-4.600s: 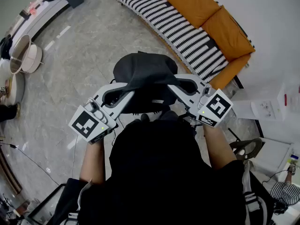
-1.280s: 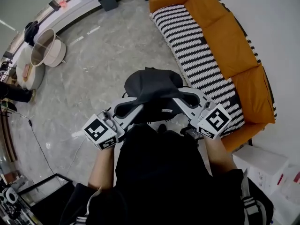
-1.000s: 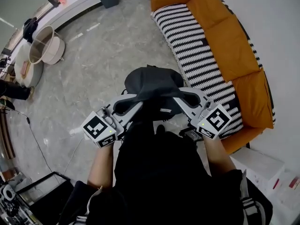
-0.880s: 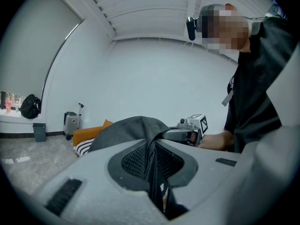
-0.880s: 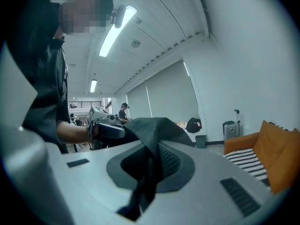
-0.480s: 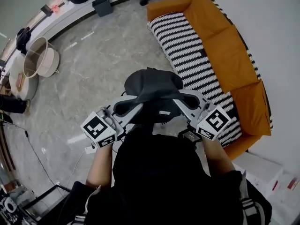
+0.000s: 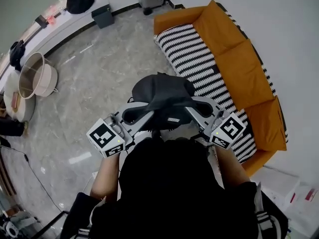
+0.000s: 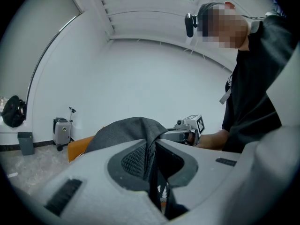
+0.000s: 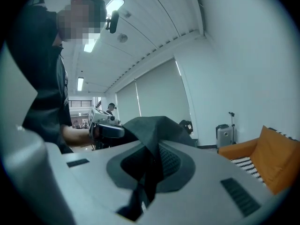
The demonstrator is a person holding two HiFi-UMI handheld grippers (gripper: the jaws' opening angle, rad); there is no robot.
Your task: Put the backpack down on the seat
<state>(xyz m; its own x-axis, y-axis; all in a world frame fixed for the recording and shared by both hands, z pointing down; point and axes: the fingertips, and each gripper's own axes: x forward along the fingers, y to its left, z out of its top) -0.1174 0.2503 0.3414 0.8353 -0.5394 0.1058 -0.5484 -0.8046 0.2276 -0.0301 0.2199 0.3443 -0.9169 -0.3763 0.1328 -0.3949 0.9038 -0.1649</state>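
One backpack [image 7: 162, 89] closer to one sofa [image 7: 239, 68] than before, fabric pinched in closed jaws of left gripper [image 7: 143, 112], right gripper [image 7: 192, 106].

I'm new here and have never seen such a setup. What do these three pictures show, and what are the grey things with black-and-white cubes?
No robot: a person holds a grasping tool in each hand; the cubes are part of them. One picture comes from a camera on the person's head, looking down. The other two come from cameras on each tool, looking along its jaws. The left tool and right tool are each shut on fabric of a dark backpack, held above the floor. Nearby stands an orange sofa with a striped seat; the backpack is not on it.
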